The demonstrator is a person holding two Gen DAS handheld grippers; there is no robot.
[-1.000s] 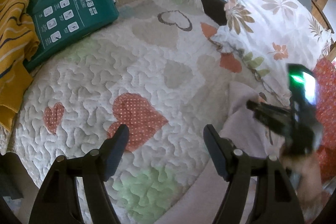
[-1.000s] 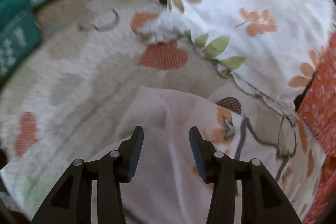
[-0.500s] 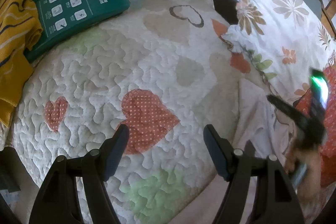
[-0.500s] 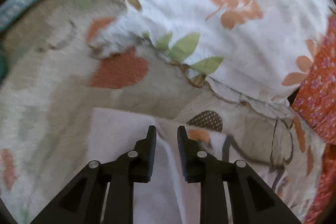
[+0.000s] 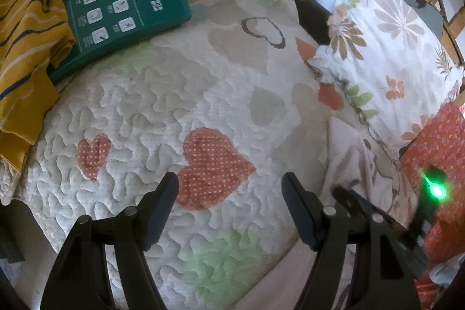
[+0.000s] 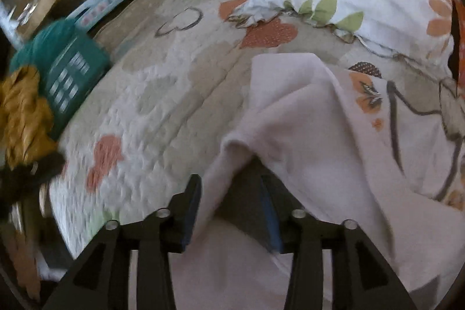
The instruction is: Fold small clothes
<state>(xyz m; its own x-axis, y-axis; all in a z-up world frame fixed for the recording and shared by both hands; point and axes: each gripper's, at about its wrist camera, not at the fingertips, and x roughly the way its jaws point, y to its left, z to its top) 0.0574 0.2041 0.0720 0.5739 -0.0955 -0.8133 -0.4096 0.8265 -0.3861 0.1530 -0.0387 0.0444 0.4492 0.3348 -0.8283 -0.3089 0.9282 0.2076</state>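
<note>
On the heart-patterned quilt (image 5: 162, 106) that covers the bed, your pale pink garment (image 6: 305, 130) lies toward the right side, just below the floral pillow (image 5: 389, 48) and touching its frilled edge. It carries an orange butterfly print and dark line drawing on the far right part (the rest of the design is too creased to read). A fold of the garment is raised into a ridge that drapes over your right gripper (image 6: 229, 211), hiding the tip of its right-hand finger.

Your right gripper's jaws are opening at this moment, with the pink cloth lying between and over them; the pads no longer press on it, so the fold sits loose rather than pinched.

Your left gripper (image 5: 229, 205) hangs above bare quilt, over the large red dotted heart, with its jaws spread wide and nothing between them. From its camera you can see the right gripper's dark body low at the right with a green light (image 5: 434, 188) glowing, and the pink garment's edge just beyond the left gripper's right-hand finger.

At the far left of the quilt a green package (image 5: 116, 5) printed with white icons rests beside a mustard striped cloth (image 5: 26, 48). A red dotted fabric (image 5: 436, 153) lies at the right edge, next to the pillow.
</note>
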